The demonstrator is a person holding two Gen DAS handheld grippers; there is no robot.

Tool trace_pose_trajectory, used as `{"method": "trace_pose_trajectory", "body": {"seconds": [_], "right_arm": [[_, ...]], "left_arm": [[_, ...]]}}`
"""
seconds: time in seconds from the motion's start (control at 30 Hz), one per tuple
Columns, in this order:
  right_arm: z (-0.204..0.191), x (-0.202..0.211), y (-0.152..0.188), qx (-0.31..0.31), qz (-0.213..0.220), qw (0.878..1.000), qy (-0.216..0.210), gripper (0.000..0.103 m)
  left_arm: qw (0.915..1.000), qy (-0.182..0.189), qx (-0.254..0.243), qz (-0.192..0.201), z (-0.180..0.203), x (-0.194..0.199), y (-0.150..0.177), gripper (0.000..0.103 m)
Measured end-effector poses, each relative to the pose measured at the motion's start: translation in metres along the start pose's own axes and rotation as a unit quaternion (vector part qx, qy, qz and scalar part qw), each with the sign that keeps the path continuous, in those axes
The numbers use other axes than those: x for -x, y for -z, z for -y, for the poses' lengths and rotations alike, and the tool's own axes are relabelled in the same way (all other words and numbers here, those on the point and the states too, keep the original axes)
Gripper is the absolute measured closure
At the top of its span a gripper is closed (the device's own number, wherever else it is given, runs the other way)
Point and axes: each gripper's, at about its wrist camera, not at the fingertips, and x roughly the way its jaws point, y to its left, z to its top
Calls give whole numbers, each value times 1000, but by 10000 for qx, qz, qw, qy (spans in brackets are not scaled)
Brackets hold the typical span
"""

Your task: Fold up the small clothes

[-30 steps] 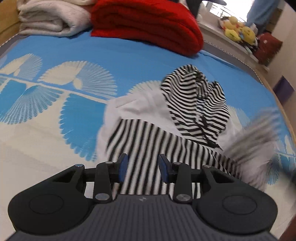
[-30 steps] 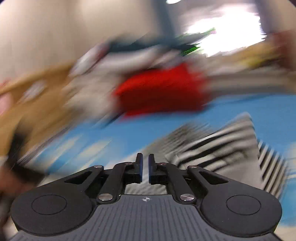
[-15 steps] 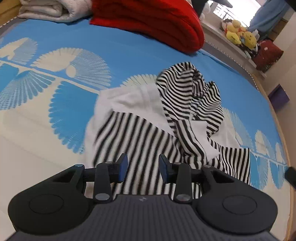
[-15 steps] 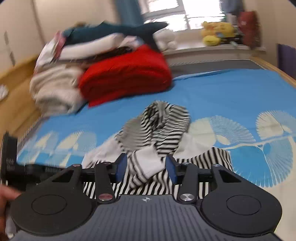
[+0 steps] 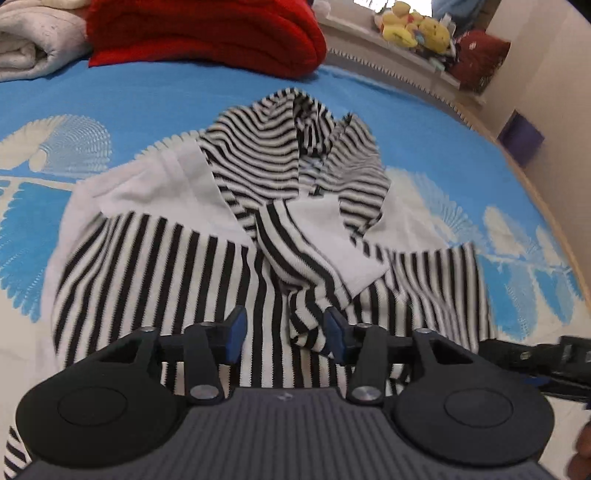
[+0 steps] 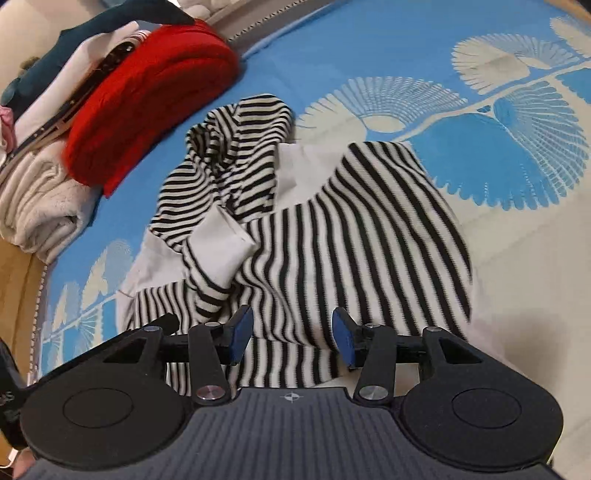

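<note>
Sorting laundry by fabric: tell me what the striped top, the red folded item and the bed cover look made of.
Striped top: soft knit, likely cotton jersey; it drapes and rumples, matte, fine ribs.
Red folded item: thick, fuzzy knit or fleece; napped surface, bulky folds.
Bed cover: smooth printed woven material, flat, matte; fibre unclear.

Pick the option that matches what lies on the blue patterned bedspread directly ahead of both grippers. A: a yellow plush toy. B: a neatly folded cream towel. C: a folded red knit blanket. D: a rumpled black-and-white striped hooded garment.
D: the rumpled black-and-white striped hooded garment is spread on the blue patterned bedspread just ahead of both grippers, its hood bunched at the far end.
</note>
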Motion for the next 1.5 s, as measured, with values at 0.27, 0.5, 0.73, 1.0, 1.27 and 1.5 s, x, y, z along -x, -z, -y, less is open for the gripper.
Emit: {"method": "trace_pose_trajectory", "body": {"seconds": [0.27, 0.5, 0.73, 1.0, 1.27, 1.5], "right_arm": [[8, -12, 0, -235, -395, 9982, 394, 53], [6, -18, 2, -219, -465, 9971, 557, 53], [3, -12, -1, -385, -300, 9967, 645, 53], [13, -13, 4, -584, -237, 9937, 923, 53], [14, -20, 10, -851, -333, 9913, 948, 52], [12, -21, 9, -708, -388, 9921, 959, 49]], "left_arm": [[9979, -236, -583, 175, 27, -20, 7, 39], [9972, -321, -640, 216, 31, -24, 8, 98], [9957, 29, 652, 652, -3, 55, -7, 98], [9707, -838, 2187, -532, -70, 53, 23, 65], [9998, 5, -146, 108, 0, 27, 5, 46], [9809, -728, -1804, -50, 35, -20, 35, 65]]}}
